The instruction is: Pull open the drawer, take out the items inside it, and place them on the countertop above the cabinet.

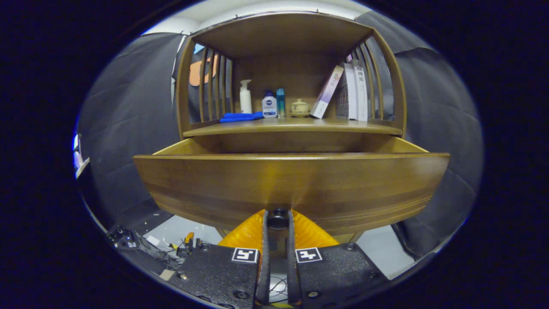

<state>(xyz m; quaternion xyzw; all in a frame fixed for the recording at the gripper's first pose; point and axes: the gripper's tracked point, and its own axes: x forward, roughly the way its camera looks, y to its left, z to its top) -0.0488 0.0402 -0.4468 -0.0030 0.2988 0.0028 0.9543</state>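
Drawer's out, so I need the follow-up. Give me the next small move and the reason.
Probably let go of the knob: the tongs are shut on it and the drawer already stands well out from the cabinet. Then lift above its front edge, since what lies inside is hidden from here.

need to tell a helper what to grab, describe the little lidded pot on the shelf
On the wooden cabinet's countertop, above the open drawer whose knob the claw grips, a row stands. The pot sits between a teal bottle and leaning books: squat, beige, lidded.
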